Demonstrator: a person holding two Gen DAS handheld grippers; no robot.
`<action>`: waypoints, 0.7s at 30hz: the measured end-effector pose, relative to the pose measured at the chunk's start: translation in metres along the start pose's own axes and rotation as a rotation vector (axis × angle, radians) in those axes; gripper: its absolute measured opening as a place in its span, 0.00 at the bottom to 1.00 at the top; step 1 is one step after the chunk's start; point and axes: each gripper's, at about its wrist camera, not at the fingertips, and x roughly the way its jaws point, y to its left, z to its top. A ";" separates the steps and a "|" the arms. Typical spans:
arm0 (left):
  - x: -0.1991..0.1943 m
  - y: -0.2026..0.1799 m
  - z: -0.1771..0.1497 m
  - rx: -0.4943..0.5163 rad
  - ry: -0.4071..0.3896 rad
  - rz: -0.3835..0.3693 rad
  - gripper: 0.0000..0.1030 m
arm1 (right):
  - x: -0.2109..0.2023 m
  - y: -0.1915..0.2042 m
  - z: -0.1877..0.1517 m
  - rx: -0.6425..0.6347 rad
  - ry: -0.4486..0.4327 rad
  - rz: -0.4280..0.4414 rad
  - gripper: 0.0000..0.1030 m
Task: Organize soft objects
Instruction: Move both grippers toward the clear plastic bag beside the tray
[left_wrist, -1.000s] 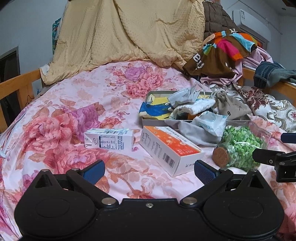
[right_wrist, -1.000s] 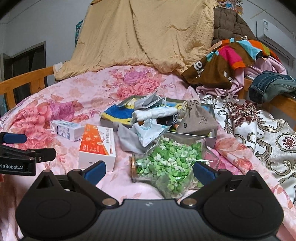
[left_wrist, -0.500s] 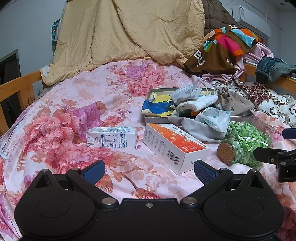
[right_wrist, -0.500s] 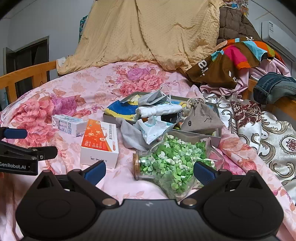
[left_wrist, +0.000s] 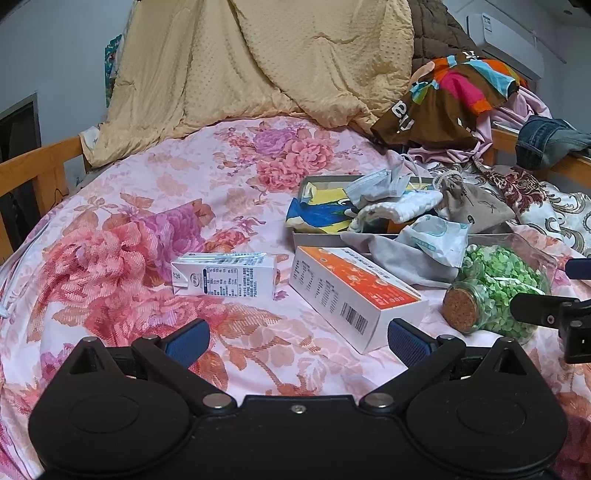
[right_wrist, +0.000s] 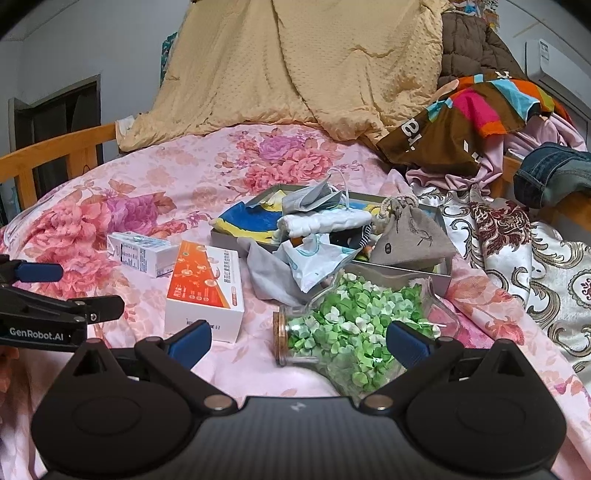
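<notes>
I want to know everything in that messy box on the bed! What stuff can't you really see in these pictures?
- Tray bottom: both views, hidden under the face mask, white towel and grey pouch.
- Orange box print: too small to read in either view.
- Jeans: cut off by the right edge, both views.
- Jar front: right wrist view, behind the right gripper.

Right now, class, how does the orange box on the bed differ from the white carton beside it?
The orange box is larger than the carton. The box has an orange top with a barcode on its end; the carton is white with blue print. The box lies nearer the tray, the carton farther left. Both lie flat on the floral bedspread, untouched.
</notes>
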 end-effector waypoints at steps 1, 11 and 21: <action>0.001 0.000 0.001 0.001 -0.002 0.001 0.99 | 0.000 -0.001 0.000 0.006 -0.002 0.000 1.00; 0.014 -0.004 0.025 -0.020 -0.016 -0.002 0.99 | 0.002 -0.015 0.010 0.066 -0.033 -0.011 1.00; 0.042 -0.024 0.055 0.032 -0.042 -0.048 0.99 | 0.022 -0.032 0.028 0.040 -0.093 -0.029 1.00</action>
